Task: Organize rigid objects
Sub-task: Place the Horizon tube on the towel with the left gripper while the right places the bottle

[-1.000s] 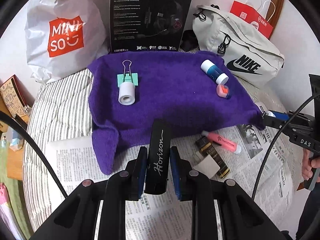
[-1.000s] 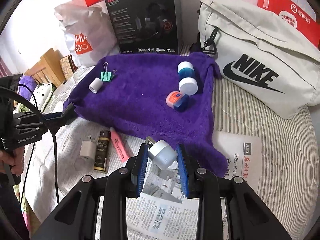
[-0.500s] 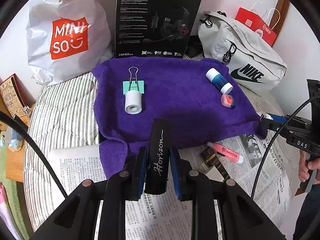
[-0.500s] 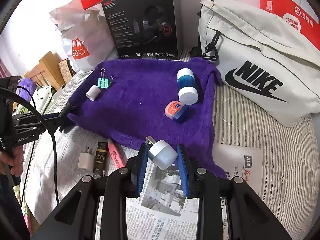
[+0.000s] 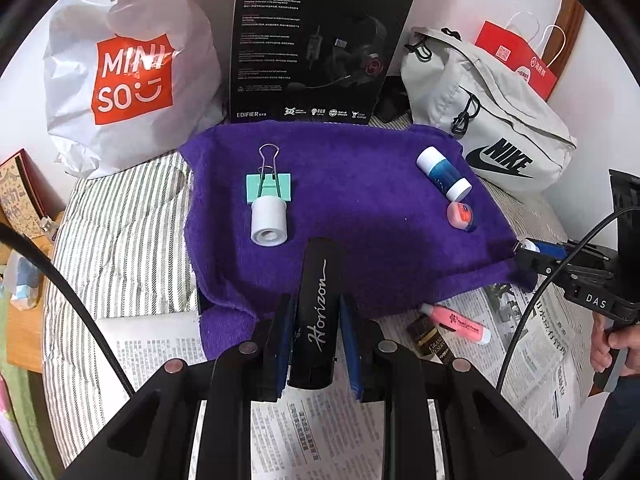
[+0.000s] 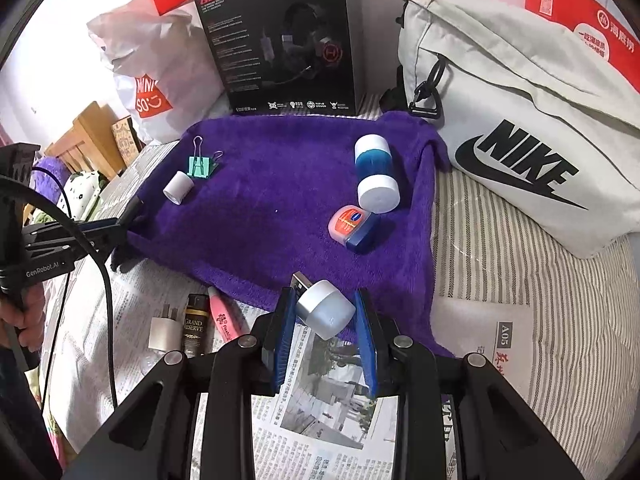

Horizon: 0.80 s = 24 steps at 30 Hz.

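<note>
My left gripper (image 5: 316,320) is shut on a black "Horizon" stapler (image 5: 318,304), held over the near edge of the purple towel (image 5: 360,208). My right gripper (image 6: 324,312) is shut on a silver-and-white USB plug (image 6: 326,314) at the towel's (image 6: 272,208) near edge. On the towel lie a white roll (image 5: 269,222), a green binder clip (image 5: 268,186), a blue-and-white bottle (image 5: 442,174) and a small pink-lidded jar (image 5: 460,216). The same bottle (image 6: 376,178) and jar (image 6: 354,226) show in the right wrist view.
On the newspaper lie a pink highlighter (image 5: 456,322), a dark "Grand Reserve" tube (image 6: 194,326) and a white charger (image 6: 162,332). Behind the towel stand a Miniso bag (image 5: 128,72), a black headset box (image 5: 316,44) and a Nike bag (image 5: 492,128).
Both grippers have moved forward toward the towel with their objects still held. The towel's objects have not moved.
</note>
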### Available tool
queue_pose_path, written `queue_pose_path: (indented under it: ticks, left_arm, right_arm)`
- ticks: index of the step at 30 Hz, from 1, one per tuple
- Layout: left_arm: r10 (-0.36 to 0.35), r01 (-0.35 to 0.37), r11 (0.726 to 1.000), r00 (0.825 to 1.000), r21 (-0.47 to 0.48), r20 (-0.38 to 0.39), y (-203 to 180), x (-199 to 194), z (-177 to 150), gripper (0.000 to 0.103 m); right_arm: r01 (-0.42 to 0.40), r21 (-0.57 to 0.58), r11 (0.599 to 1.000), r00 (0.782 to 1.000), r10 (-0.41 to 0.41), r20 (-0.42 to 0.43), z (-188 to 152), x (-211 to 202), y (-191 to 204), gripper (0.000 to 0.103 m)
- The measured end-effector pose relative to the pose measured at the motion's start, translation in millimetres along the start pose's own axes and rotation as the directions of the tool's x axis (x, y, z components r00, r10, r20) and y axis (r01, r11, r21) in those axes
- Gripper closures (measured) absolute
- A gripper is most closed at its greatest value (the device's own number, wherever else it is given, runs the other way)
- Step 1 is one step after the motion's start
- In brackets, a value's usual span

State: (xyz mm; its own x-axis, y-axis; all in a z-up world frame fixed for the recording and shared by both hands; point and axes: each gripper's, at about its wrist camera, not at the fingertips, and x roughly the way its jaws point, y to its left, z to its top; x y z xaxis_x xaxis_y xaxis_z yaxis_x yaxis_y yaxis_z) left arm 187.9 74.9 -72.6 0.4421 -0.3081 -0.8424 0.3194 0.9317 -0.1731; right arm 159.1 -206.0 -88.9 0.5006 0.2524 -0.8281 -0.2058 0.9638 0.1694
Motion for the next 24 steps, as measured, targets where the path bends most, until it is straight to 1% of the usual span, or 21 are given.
queue_pose_path:
  ticks: [9, 15, 24]
  left_arm:
    - [-0.008, 0.008, 1.0, 1.0, 0.002, -0.008, 3.6, 12.1, 10.3, 0.081]
    - [-0.014, 0.014, 1.0, 1.0, 0.013, -0.014, 5.6, 20.9, 19.5, 0.081]
    - [-0.017, 0.018, 0.999, 0.999, 0.027, -0.047, 4.1, 42.2, 31.1, 0.081]
  right_arm:
    - [0.019, 0.014, 1.0, 1.0, -0.019, -0.022, 10.3, 21.9, -7.9, 0.073]
    - [0.042, 0.006, 0.999, 0.996, -0.041, -0.075, 17.7, 48.9, -11.8, 0.073]
    - [0.03, -0.017, 0.999, 0.994, -0.032, -0.105, 23.5, 69.0, -7.6, 0.073]
